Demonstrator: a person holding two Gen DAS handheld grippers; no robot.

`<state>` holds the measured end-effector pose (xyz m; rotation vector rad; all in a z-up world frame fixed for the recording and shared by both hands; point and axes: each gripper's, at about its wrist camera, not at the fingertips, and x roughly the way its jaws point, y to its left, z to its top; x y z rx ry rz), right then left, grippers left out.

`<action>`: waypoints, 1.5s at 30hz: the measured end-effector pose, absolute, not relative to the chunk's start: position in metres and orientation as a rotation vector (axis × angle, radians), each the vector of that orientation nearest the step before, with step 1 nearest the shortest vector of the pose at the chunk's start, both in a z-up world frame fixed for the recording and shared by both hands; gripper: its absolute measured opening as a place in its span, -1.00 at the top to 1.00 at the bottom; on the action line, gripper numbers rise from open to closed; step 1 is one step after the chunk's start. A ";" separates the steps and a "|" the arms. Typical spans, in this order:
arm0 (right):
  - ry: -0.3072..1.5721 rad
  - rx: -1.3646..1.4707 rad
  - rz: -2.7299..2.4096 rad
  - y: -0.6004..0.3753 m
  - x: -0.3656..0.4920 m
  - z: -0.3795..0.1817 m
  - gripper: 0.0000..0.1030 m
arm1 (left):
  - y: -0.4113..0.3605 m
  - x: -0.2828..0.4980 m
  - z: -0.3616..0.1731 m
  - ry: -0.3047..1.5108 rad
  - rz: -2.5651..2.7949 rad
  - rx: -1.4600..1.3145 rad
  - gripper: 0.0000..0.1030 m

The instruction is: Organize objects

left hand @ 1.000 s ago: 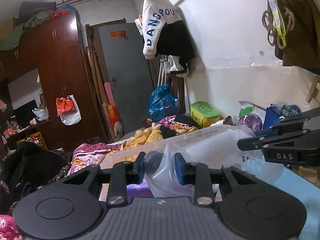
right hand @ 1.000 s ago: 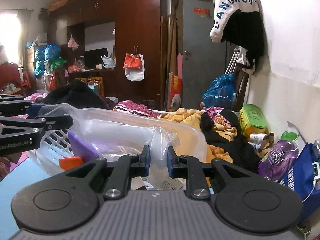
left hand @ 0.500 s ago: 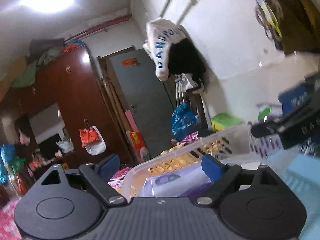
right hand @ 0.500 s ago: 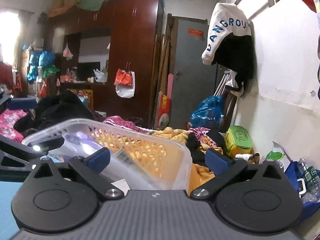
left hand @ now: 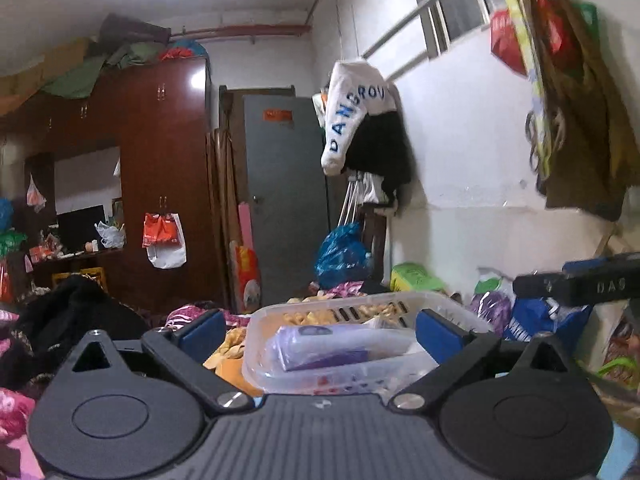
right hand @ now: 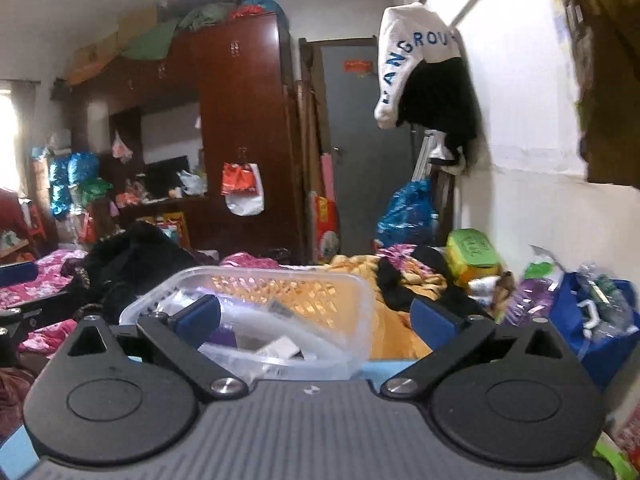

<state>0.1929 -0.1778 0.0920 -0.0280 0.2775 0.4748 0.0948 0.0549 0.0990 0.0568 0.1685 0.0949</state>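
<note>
A clear perforated plastic basket (left hand: 400, 307) sits on a light blue surface ahead of both grippers; it also shows in the right wrist view (right hand: 280, 280). Inside lie a purple packet in a clear plastic bag (left hand: 320, 350) and other wrapped items (right hand: 276, 346). My left gripper (left hand: 320, 330) is open and empty, its blue pads wide apart in front of the basket. My right gripper (right hand: 316, 316) is open and empty, also just short of the basket. The right gripper's finger (left hand: 580, 286) shows at the right of the left wrist view.
A bed with yellow and pink bedding and black clothes (right hand: 400, 280) lies behind the basket. A dark red wardrobe (left hand: 160, 160) and grey door (left hand: 284, 200) stand at the back. Bags and a green box (right hand: 472, 248) line the white wall on the right.
Both grippers were shut on the plastic bag one second ago; they have let go, opened wide and pulled back. The bag now lies in the basket.
</note>
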 end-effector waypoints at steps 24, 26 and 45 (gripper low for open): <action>0.436 -0.059 0.463 -0.166 0.185 0.040 -1.00 | 0.030 0.098 0.055 0.324 0.074 -0.027 -0.98; 0.442 -0.055 0.464 -0.167 0.183 0.037 -1.00 | 0.029 0.097 0.052 0.333 0.082 -0.024 -0.98; 0.450 -0.019 0.471 -0.176 0.170 0.027 -1.00 | 0.022 0.089 0.046 0.329 0.085 -0.004 -0.98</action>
